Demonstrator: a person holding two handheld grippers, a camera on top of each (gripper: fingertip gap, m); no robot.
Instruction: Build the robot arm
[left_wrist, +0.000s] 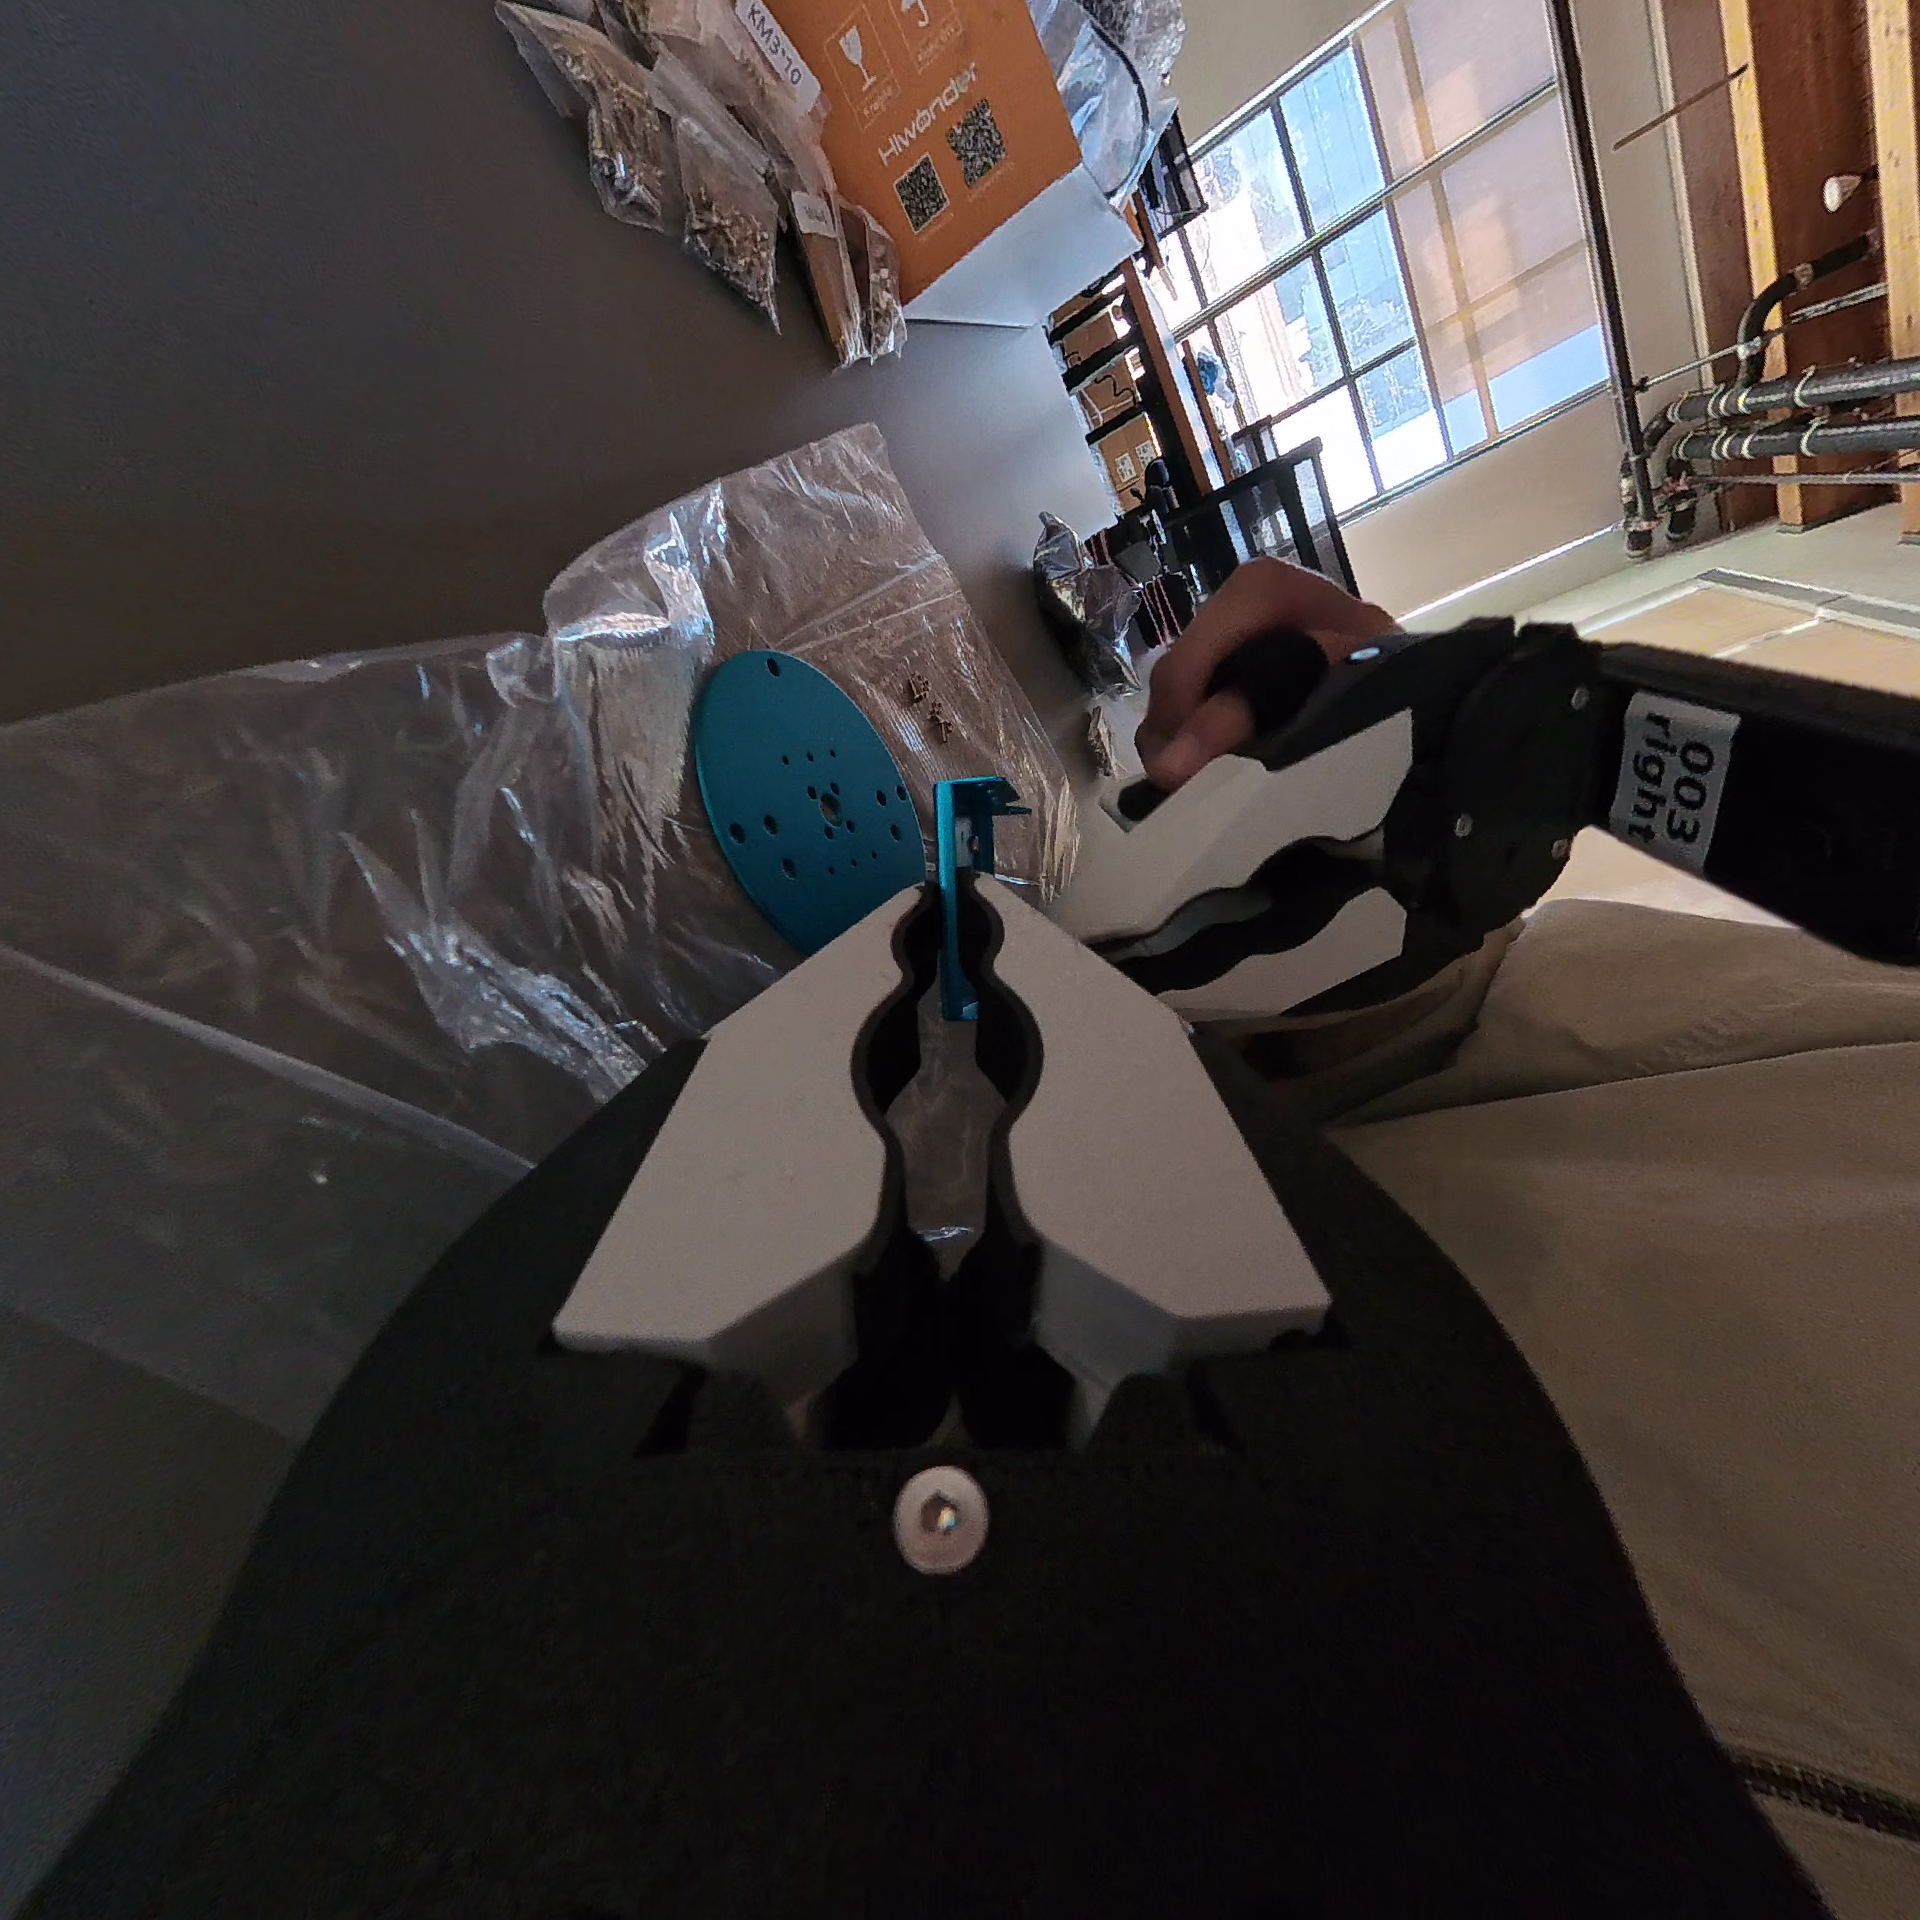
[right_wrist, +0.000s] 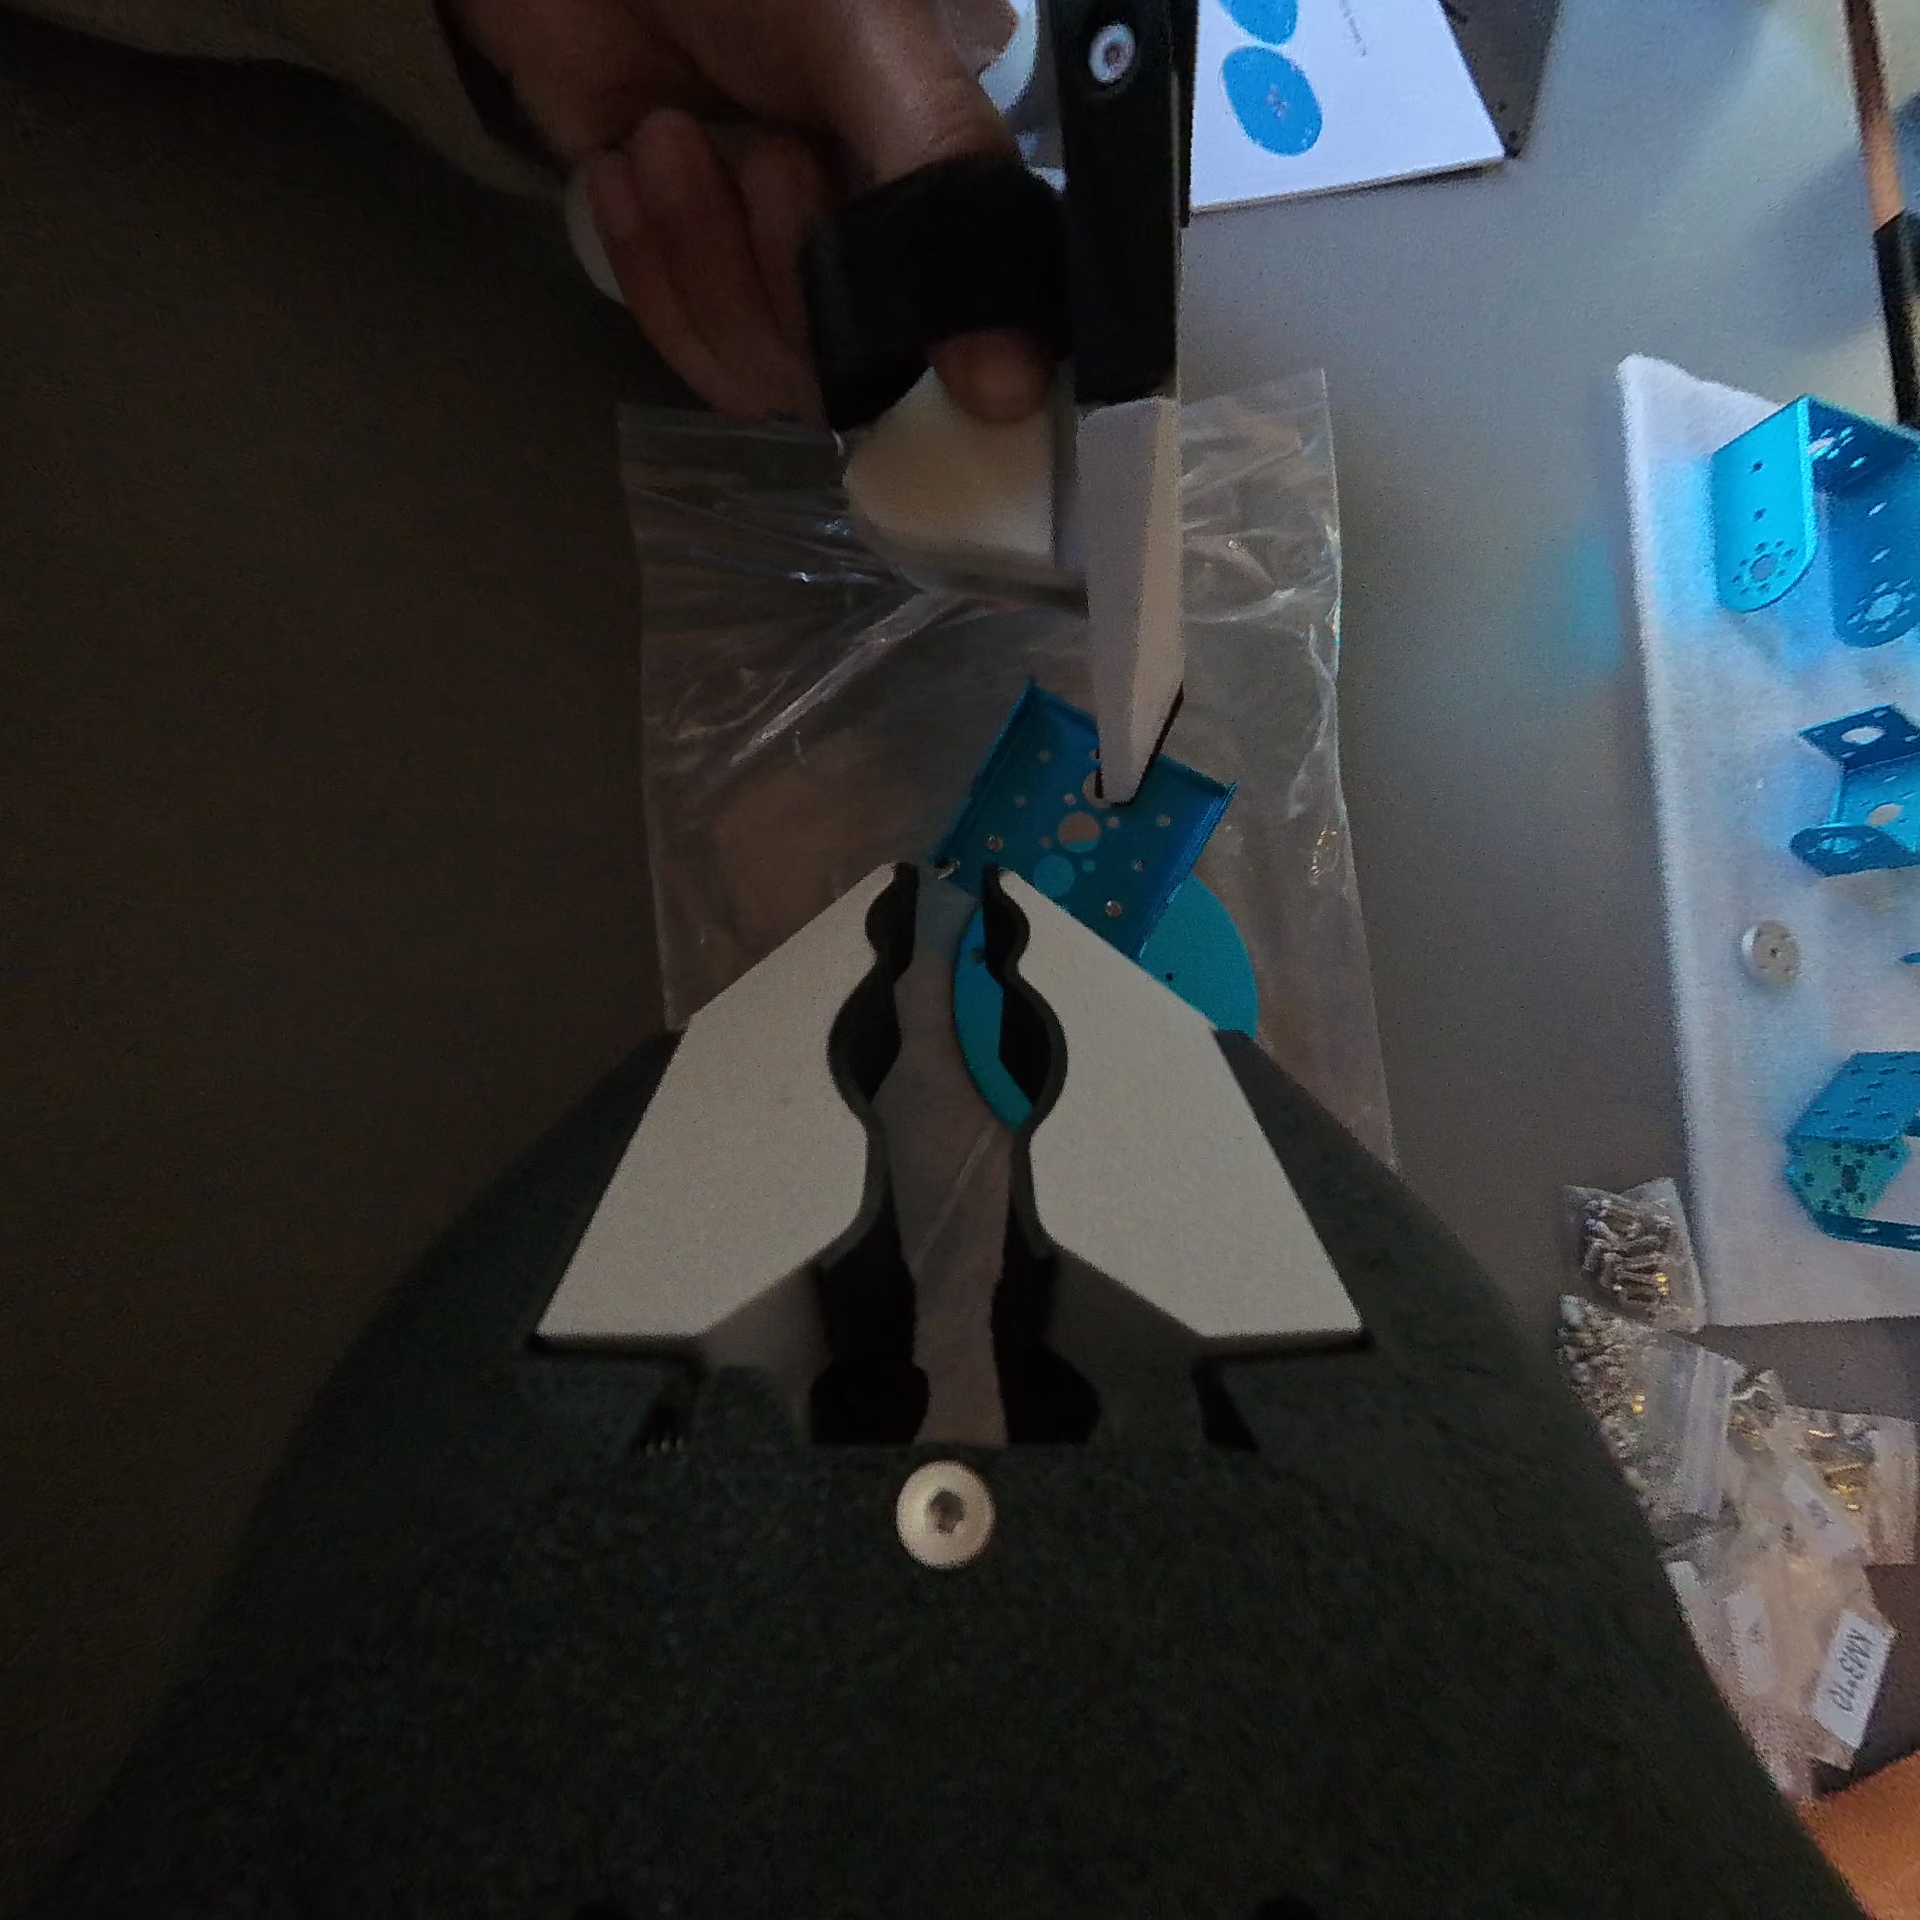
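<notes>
**Two grippers meet at one blue bracket**

Left wrist view: Two white fingers of the left gripper (left_wrist: 958, 888) are shut tight on the thin edge of the blue bracket (left_wrist: 961, 831). The bracket is held up in the air, just above a clear plastic bag (left_wrist: 810, 582). We see it from the side here, so it looks like a thin strip. Its long side runs straight away from the camera. A round blue disc (left_wrist: 805, 821) lies flat on the bag, just beside the bracket and not joined to it. The right gripper (left_wrist: 1107, 873) is near, on the right.

Right wrist view: The bracket's flat face with holes looks at the camera. Its long side slants from upper left to lower right. The left gripper comes down from the top and pinches its upper edge. The right gripper's tips are at the lower corner, almost together. I cannot tell if they squeeze it. More blue brackets (right_wrist: 1829, 520) wait on white foam (right_wrist: 1683, 727), well apart.
</notes>
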